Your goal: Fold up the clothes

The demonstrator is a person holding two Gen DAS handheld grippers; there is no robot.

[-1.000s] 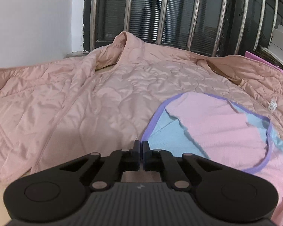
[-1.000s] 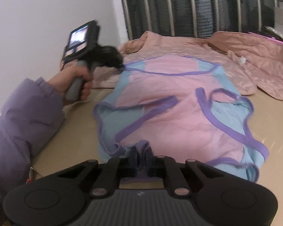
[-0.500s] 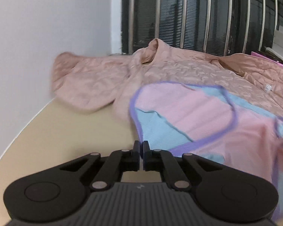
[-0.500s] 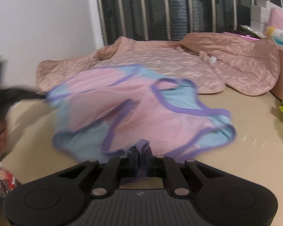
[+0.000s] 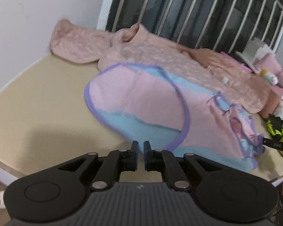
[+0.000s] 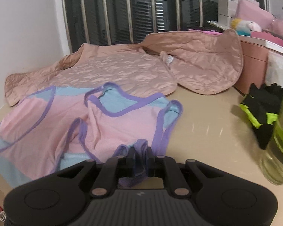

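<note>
1. The counter [image 6: 207, 124] is a smooth beige top that carries everything; its left edge runs along a white wall and its far edge along a barred window.
2. A quilted pink jacket [image 6: 122, 71] lies spread along the far edge, well back from the work.
3. The vest [image 6: 52, 120], pink with blue panels and purple binding, lies near the middle of the counter, its far end overlapping the jacket's hem. It looks thin, light and limp, so it should drape and slide easily on the smooth top. The purple binding is the firmest part, and likely the best place to take hold.
4. A green bottle [image 6: 279, 145] and a black-and-yellow glove [image 6: 260, 109] sit at the right edge, apart from the vest.
5. The right claw [image 6: 140, 155] is closed on the vest, with bunched purple binding pinched between its fingers at the near end.
6. The left claw [image 5: 141, 149] sits at the vest's blue near edge with a narrow gap between its fingers; I cannot tell whether any cloth is caught there.
</note>
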